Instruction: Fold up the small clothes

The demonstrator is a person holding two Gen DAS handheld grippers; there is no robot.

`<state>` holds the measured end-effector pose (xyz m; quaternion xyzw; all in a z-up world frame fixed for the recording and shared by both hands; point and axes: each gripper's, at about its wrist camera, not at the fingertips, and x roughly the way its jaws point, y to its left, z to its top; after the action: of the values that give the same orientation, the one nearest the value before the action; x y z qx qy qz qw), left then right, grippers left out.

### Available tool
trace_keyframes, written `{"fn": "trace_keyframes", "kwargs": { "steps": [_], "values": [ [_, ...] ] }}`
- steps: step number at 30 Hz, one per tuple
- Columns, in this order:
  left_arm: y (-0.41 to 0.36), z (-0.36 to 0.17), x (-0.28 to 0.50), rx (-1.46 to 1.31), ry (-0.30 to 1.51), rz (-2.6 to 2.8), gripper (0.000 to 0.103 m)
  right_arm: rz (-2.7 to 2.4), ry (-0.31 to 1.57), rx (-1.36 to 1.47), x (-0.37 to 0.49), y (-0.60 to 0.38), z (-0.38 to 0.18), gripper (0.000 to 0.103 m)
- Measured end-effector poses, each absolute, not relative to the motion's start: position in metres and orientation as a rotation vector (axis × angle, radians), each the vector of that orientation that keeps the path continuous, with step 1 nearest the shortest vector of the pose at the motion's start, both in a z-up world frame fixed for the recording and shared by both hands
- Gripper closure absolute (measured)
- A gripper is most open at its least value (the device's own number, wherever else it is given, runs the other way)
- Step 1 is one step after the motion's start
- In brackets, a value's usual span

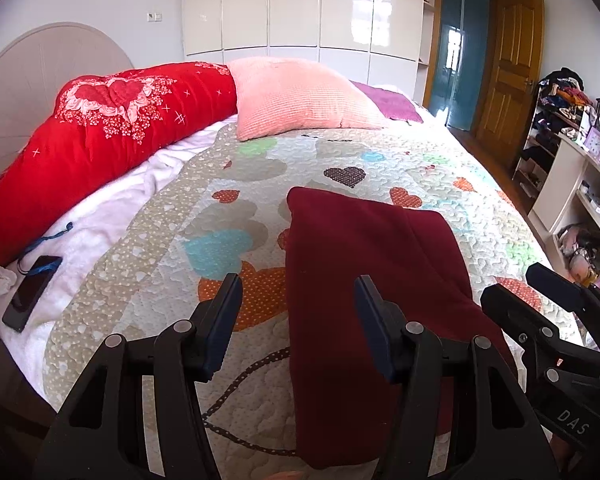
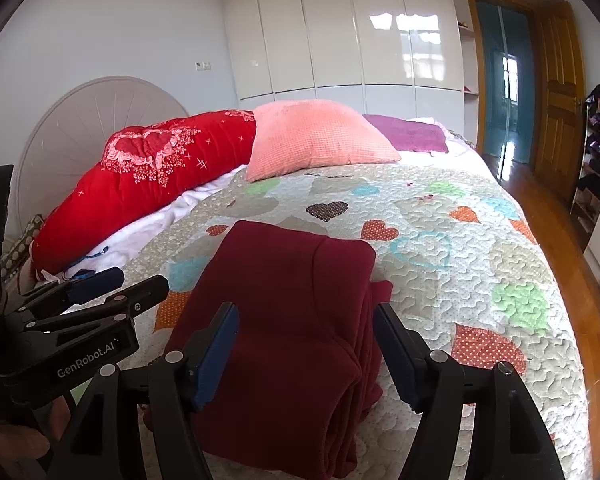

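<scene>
You are hovering both grippers with jaws apart, holding nothing. One dark red, soft knit garment (image 2: 292,320) is lying folded into a layered rectangle on the heart-patterned quilted bedspread (image 2: 460,248), just ahead of your right gripper (image 2: 306,322) and ahead-right of your left gripper (image 1: 298,288). The folding looks nearly done; perhaps one final fold or tidying is remaining.
</scene>
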<state>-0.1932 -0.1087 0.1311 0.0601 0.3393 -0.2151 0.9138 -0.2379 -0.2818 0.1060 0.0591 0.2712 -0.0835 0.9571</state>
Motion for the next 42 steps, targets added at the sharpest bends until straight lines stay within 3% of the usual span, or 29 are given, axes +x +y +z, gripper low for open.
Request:
{"fn": "trace_keyframes", "kwargs": {
  "steps": [34,42],
  "values": [
    [-0.111,0.117,-0.184,0.133,0.73,-0.438,0.045,-0.14,0.595,0.135,-0.225,-0.28,0.092,0.035],
    [-0.089,0.126,-0.176,0.02,0.671,-0.447,0.045,-0.134,0.606,0.145,-0.221,-0.281,0.088,0.035]
  ]
}}
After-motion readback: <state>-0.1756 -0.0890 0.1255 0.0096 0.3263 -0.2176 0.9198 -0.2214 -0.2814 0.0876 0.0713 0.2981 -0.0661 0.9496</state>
